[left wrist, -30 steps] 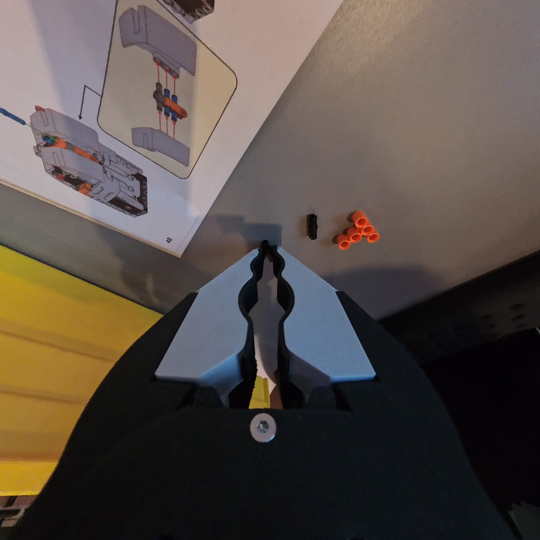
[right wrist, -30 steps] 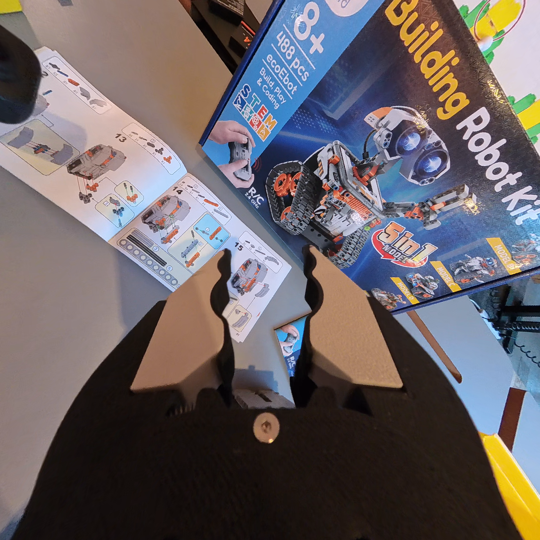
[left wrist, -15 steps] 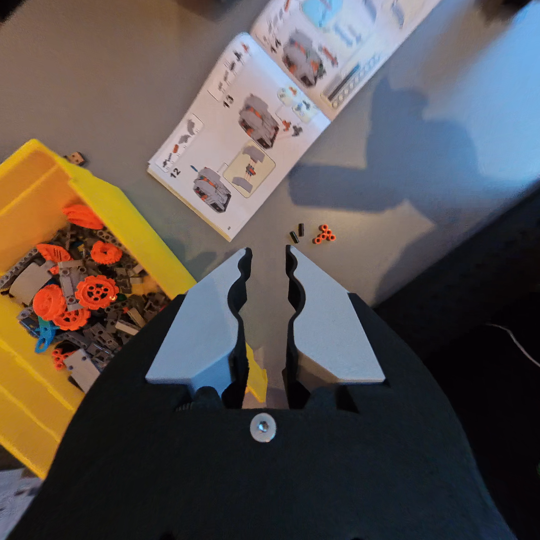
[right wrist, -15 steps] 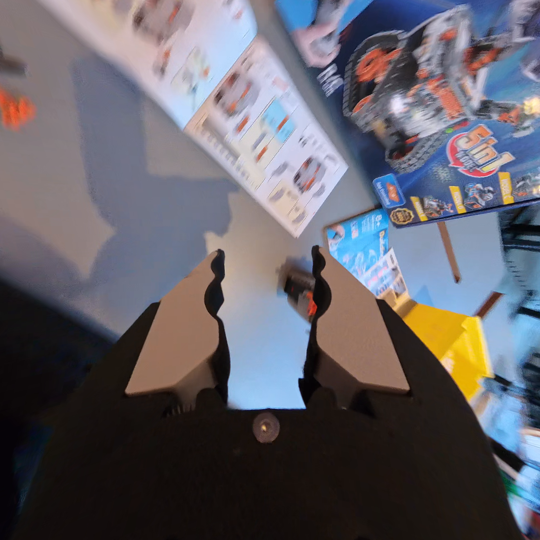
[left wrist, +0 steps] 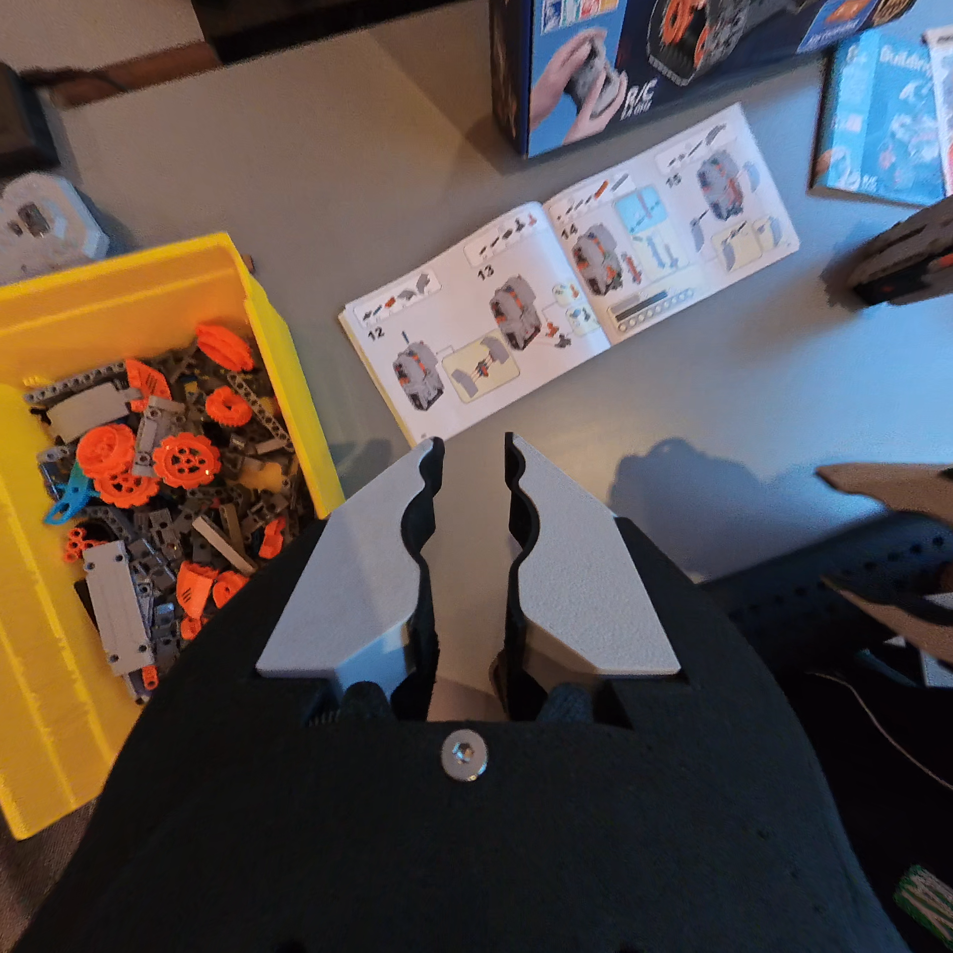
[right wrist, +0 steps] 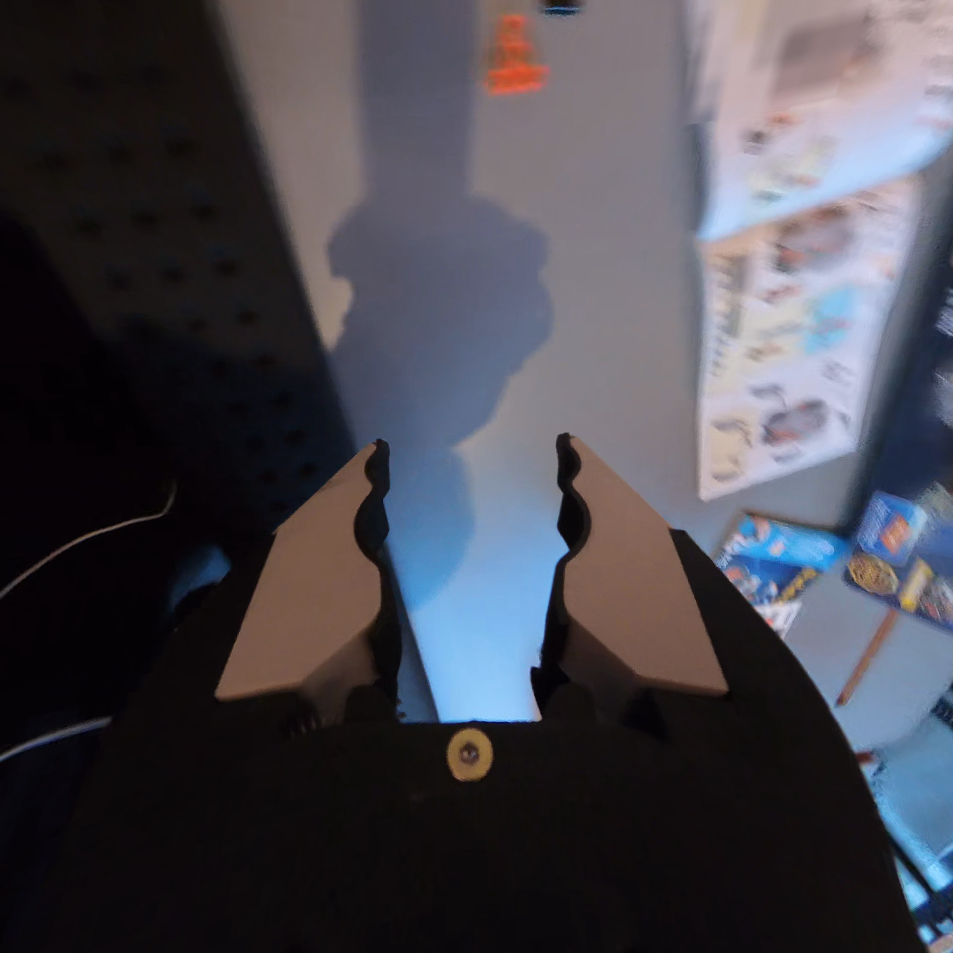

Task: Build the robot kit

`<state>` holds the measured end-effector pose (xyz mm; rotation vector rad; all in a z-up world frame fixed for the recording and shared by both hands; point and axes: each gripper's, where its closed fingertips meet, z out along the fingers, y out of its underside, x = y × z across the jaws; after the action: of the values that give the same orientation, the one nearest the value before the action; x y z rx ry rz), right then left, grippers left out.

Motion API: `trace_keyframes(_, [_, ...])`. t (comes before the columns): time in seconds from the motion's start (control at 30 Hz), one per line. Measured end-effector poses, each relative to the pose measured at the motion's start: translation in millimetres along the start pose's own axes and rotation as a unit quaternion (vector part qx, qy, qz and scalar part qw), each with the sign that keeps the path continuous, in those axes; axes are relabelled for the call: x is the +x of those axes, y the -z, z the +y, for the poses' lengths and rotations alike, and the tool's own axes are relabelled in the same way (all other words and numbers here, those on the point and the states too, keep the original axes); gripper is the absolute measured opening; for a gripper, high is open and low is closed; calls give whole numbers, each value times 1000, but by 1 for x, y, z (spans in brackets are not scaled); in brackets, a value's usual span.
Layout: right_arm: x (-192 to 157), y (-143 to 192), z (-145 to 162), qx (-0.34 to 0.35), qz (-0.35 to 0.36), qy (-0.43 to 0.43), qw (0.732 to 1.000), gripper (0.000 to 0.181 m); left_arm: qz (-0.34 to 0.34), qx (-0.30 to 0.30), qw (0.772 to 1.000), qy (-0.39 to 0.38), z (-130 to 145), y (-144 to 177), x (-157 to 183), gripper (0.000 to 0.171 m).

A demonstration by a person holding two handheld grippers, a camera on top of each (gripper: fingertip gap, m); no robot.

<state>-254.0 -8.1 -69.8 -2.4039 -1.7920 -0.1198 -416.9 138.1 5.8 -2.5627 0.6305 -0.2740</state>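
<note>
Hovering above a grey table (left wrist: pixel 319 170), the left gripper (left wrist: pixel 473 444) holds its two pale fingers a modest gap apart with nothing between them, bare tabletop showing through the gap at the centre of the frame. Filling the left side of that view, a yellow bin (left wrist: pixel 46 722) is heaped with orange gears, grey beams and other small building pieces. An open instruction booklet (left wrist: pixel 567 299) lies flat just beyond the fingertips, running toward the upper right, and behind it at the top of the frame stands a blue toy box (left wrist: pixel 567 103). A smaller blue leaflet (left wrist: pixel 887 129) sits at the upper right edge. A grey and black block with orange marks (left wrist: pixel 907 263) rests at the right edge, and below it the tips of the other gripper poke into the frame.

The right gripper (right wrist: pixel 472 446) is spread wider, also empty, over a shadowed stretch of the same table (right wrist: pixel 608 258). The right wrist view is heavily blurred: an orange cluster of small parts (right wrist: pixel 513 56) lies at the top centre, well ahead of the fingertips, the booklet (right wrist: pixel 784 309) runs down the right side, and a dark perforated surface (right wrist: pixel 154 232) fills the left.
</note>
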Motion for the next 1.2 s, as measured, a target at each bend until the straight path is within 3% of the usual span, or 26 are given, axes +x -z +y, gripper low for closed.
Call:
trace_keyframes(0.1, [-3,-7,3,-21,-4,25,999,70,4,19,1000,-19,-19,6,10,20])
trace_keyframes(0.23, [7,-6,2,-13,-3,-17,1000,70,11,45,998,-38,-30,11,21,19])
trace_keyframes(0.47, [-6,-13,-6,-32,-16,18,999,72,9,39,998,-40,-23,6,15,19])
trace_keyframes(0.57, [-8,-8,-11,-7,-14,33,999,71,9,37,998,-41,-22,4,14,19])
trace_keyframes(0.87, [12,-22,15,-66,-18,-42,997,74,-8,61,998,-16,-17,19,-9,20])
trace_keyframes(1.07, [58,-31,36,-87,11,-127,988,72,-27,71,996,-40,-5,29,-33,21])
trace_keyframes(1.2, [110,-24,48,-24,38,-222,974,70,-71,118,988,-71,-7,49,-64,25])
